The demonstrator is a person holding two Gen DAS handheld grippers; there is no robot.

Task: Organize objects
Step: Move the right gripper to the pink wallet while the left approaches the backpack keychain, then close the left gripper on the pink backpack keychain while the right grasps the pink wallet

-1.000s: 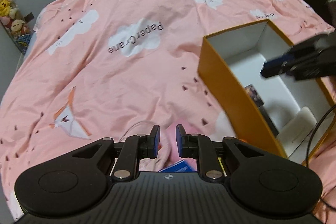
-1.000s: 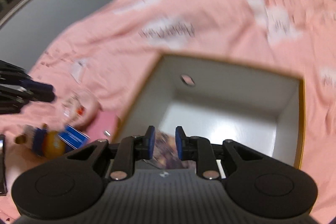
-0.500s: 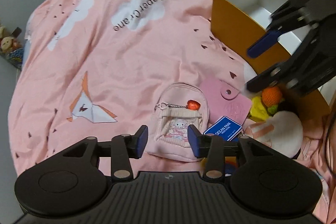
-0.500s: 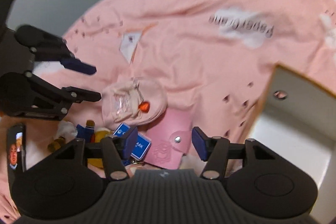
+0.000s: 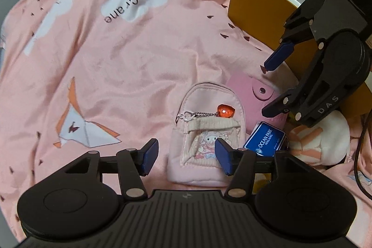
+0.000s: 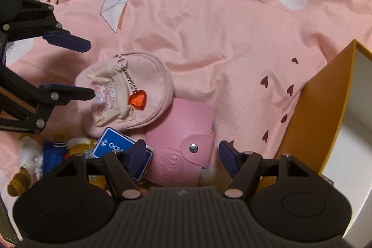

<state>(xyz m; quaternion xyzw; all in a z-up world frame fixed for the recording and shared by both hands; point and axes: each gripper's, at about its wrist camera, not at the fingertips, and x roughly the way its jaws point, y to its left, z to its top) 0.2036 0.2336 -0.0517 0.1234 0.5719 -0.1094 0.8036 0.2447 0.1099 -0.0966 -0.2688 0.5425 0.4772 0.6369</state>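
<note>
A small pink backpack pouch (image 5: 207,131) with a red heart charm (image 5: 226,110) lies on the pink bedspread; it also shows in the right wrist view (image 6: 130,90). My left gripper (image 5: 186,156) is open and empty, its fingers straddling the pouch's near end. A pink snap wallet (image 6: 181,145) lies beside the pouch. My right gripper (image 6: 182,155) is open and empty just over the wallet. A blue Ocean Park card (image 5: 265,138) lies by the wallet. The orange box (image 5: 260,4) stands open at the right.
A white plush with orange stripes (image 5: 325,141) lies right of the card. Small plush toys in blue and yellow (image 6: 55,150) lie at the lower left of the right wrist view. A black cable (image 5: 360,155) runs along the right edge.
Both grippers opened wide. The right gripper swung out of the box to the wallet. The left gripper pulled back and now faces the pouch.
</note>
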